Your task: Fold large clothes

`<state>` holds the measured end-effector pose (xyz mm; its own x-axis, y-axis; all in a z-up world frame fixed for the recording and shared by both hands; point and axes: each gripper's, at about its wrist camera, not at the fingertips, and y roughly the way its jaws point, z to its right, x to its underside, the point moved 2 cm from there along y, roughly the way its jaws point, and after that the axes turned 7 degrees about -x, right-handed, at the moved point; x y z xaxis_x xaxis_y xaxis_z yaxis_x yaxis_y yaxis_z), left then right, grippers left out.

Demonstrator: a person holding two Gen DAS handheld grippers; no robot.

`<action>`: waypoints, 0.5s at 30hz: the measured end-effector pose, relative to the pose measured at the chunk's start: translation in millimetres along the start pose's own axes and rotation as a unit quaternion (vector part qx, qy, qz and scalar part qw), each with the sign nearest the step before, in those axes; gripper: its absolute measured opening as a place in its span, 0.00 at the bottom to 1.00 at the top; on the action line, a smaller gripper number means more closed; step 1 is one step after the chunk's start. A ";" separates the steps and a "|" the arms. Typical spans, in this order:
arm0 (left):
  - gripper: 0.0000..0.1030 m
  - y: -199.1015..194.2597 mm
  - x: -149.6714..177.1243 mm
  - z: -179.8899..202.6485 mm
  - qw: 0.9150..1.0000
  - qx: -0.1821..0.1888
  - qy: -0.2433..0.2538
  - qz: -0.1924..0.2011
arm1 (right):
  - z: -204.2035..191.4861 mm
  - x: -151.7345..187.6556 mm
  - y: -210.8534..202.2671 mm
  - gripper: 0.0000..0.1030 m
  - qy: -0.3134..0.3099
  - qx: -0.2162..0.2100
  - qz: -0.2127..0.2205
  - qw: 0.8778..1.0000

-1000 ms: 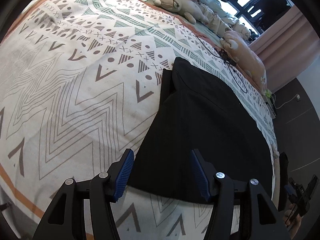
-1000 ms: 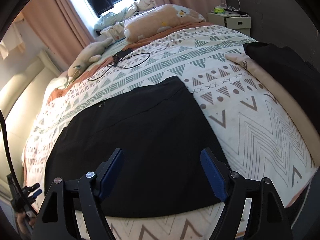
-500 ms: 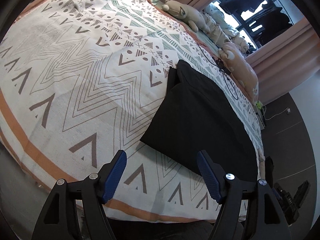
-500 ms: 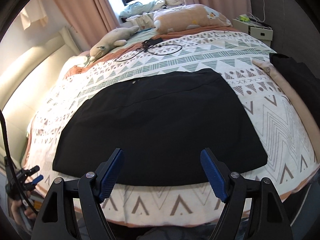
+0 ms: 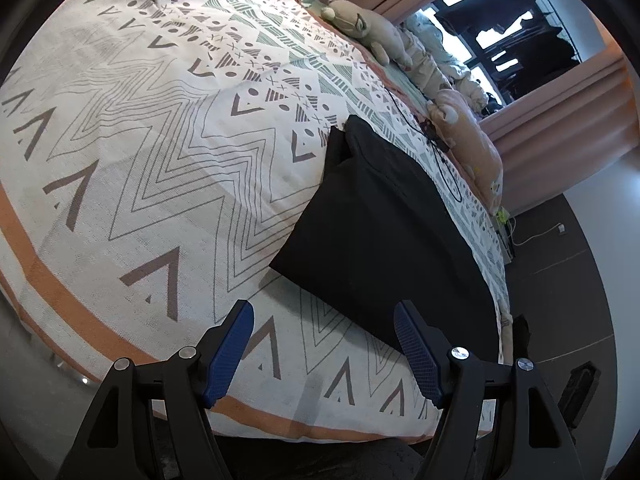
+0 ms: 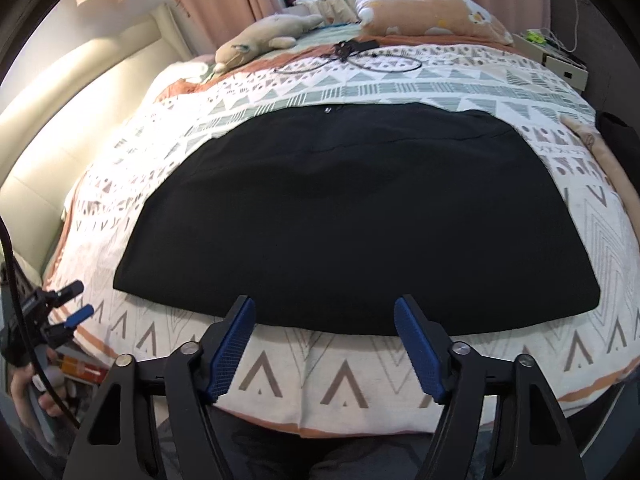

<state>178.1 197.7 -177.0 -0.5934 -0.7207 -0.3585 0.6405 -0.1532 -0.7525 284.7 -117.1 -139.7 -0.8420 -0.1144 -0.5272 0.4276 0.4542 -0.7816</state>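
Note:
A folded black garment (image 6: 352, 216) lies flat on the patterned bedspread (image 6: 592, 208); it also shows in the left wrist view (image 5: 380, 224), at the right of the bed. My right gripper (image 6: 323, 344) is open and empty, held just off the bed's near edge in front of the garment's near hem. My left gripper (image 5: 323, 346) is open and empty, above the bed's near edge, short of the garment's left corner. The left gripper also shows at the far left of the right wrist view (image 6: 60, 308).
Plush toys (image 6: 264, 36) and a peach pillow (image 6: 432, 16) lie along the far side with a black cable (image 6: 360, 60). More clothes, beige and black (image 6: 612, 136), lie at the bed's right edge. A nightstand (image 6: 564, 64) stands at the far right. Dark floor (image 5: 560, 280) lies beyond the bed.
Both grippers have pulled back from the garment toward the bed's near edge, so the whole garment and the bedspread's border now show. The garment lies still.

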 end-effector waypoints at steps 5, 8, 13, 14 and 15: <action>0.69 17.9 -7.6 -2.4 1.000 -0.005 -0.011 -0.010 | -5.9 -1.3 29.7 0.50 -0.010 0.005 -0.030 0.999; 0.69 32.1 -11.9 -4.9 1.000 -0.011 -0.021 -0.020 | -6.3 -0.4 49.5 0.49 -0.014 0.013 -0.055 0.998; 0.68 56.3 -13.1 -1.2 0.999 -0.013 -0.025 -0.041 | -5.1 -1.9 74.4 0.49 -0.020 0.035 -0.083 0.996; 0.68 59.9 -13.3 0.5 0.999 -0.015 -0.024 -0.043 | -5.8 -2.6 78.4 0.49 -0.022 0.039 -0.086 0.995; 0.66 64.1 -14.0 2.0 0.999 -0.016 -0.025 -0.045 | -6.2 -4.1 82.0 0.49 -0.025 0.042 -0.088 0.995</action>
<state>228.4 196.6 -219.2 -0.6221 -0.7384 -0.2603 0.5695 -0.1987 -0.7976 321.1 -73.9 -199.6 -0.8899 -0.2304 -0.3936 0.3024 0.3478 -0.8874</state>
